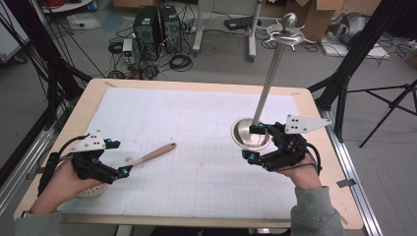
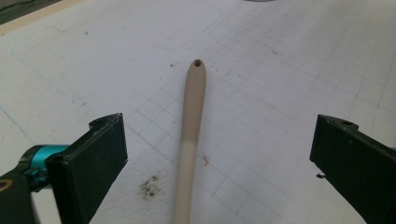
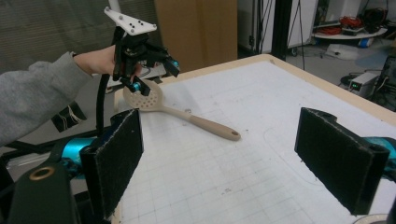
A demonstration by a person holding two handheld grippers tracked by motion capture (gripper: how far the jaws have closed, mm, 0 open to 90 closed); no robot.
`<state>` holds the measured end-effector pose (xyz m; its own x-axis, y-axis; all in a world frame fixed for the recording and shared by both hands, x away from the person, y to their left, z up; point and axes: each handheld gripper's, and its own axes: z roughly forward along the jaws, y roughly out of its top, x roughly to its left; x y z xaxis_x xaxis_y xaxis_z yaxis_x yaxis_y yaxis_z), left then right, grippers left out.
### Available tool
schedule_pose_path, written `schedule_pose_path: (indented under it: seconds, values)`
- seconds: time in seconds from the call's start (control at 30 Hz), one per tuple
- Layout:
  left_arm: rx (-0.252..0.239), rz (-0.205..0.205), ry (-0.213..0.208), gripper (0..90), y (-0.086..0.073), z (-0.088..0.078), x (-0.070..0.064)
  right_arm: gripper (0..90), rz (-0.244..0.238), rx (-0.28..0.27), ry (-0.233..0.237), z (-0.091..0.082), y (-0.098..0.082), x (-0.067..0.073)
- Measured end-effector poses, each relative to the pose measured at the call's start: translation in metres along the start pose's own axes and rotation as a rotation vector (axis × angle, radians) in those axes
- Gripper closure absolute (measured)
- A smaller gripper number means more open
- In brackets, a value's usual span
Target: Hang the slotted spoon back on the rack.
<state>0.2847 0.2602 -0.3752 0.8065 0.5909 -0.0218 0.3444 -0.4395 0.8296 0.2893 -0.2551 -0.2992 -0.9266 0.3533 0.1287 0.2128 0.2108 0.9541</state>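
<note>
A beige slotted spoon [image 1: 153, 153] lies on the white grid mat [image 1: 196, 113], its handle [image 2: 191, 121] pointing toward the table's middle. Its perforated head [image 3: 142, 99] sits under my left hand. My left gripper [image 1: 121, 157] is open and low over the mat, one jaw on each side of the handle, touching neither side. A steel stand has a round dish base [image 1: 248, 135] and a tall pole [image 1: 270, 73] topped by a ball. My right gripper [image 1: 254, 143] is open just beside that base, with nothing between its jaws [image 3: 219, 158]. The left gripper [image 3: 154, 77] also shows in the right gripper view.
The mat covers most of a wooden table [image 1: 319, 147] with a metal rail [image 1: 354, 172] along its right side. Computer towers [image 1: 157, 29] and cables stand on the floor beyond. Black tripod legs [image 1: 388, 108] rise at the right, a dark frame [image 1: 44, 73] at the left.
</note>
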Motion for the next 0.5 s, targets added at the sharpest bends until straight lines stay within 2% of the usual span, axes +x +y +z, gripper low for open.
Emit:
schedule_pose_path:
  seconds: [0.1,0.27,0.4,0.5]
  values:
    - [0.01,-0.003,0.021,6.7,-0.002,0.0,0.002,14.2,-0.001,-0.009,-0.005,-0.003,0.0,0.001]
    - [0.035,-0.003,-0.009,7.6,-0.006,0.003,0.004,14.2,0.004,-0.005,-0.006,-0.003,0.0,0.001]
    - [0.061,-0.01,-0.009,13.4,-0.009,0.006,0.005,14.2,-0.006,0.002,-0.006,-0.001,0.0,0.001]
    - [0.075,-0.026,-0.029,18.2,-0.012,0.005,0.006,14.2,0.0,0.001,-0.008,-0.003,0.0,0.002]
